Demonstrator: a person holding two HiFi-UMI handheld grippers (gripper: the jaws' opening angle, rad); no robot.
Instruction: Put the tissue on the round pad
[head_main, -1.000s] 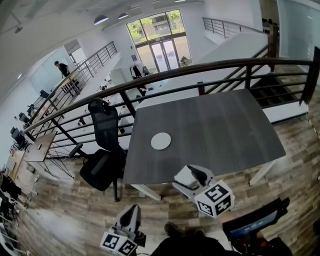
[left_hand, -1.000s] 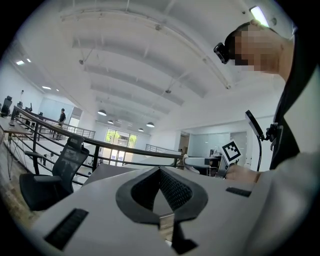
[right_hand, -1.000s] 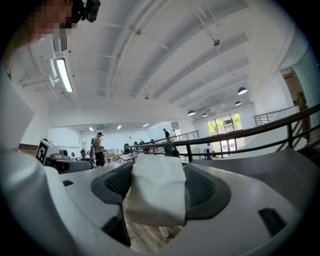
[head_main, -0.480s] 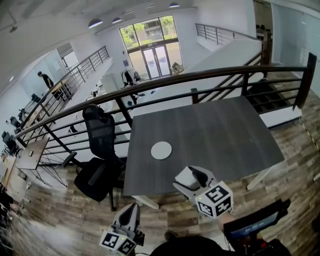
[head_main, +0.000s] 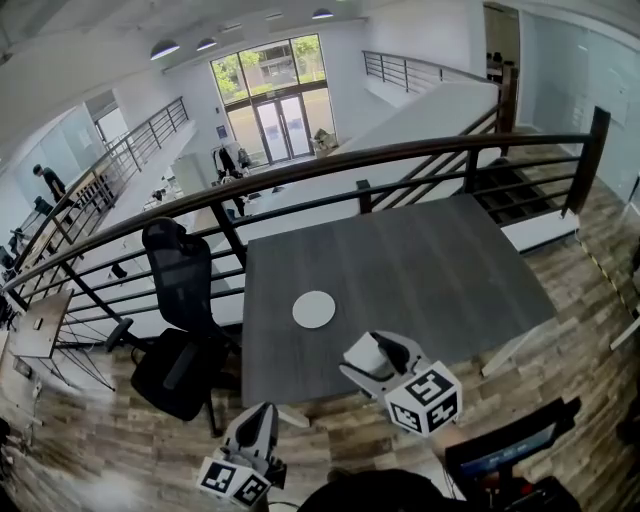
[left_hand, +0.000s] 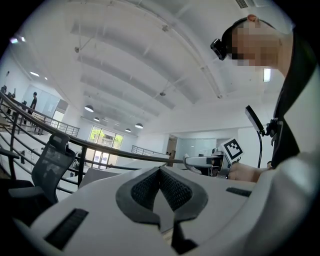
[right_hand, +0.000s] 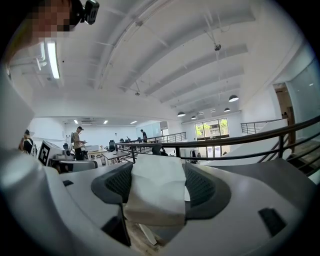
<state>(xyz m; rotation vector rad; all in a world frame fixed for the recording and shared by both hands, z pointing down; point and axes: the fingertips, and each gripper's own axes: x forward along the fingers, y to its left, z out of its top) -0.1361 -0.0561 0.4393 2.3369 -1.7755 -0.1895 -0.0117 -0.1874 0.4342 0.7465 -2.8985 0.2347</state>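
The right claw (head_main: 378, 352) sits low and just right of centre in the head view, over the near edge of the dark grey desk (head_main: 430, 260), with its marker cube (head_main: 425, 398) trailing toward the bottom of the frame. In the right gripper view the claw is pinching the tissue (right_hand: 156, 192). The white folded wad fills the gap between the two dark ribbed pads (right_hand: 117, 186) and touches both, so the claw stands wide but closed on it (the wad is thick). The tissue's top edge reaches up to the pad tips and its lower edge hangs in the middle of the frame.

The round pad (head_main: 314, 309) is a plain white disc lying flat on the desk, left of centre in the head view. It lies up and left of the right claw, near it but apart, with bare desk between them and nothing on it.

The left claw (head_main: 262, 425) is at the lower left of the head view, off the desk and over the wood floor (head_main: 120, 440). In the left gripper view its pads are pressed together at the tips, with nothing between them.

A black office chair (head_main: 180, 300) stands at the desk's left side, and a dark railing (head_main: 400, 150) runs behind the desk across the upper frame.
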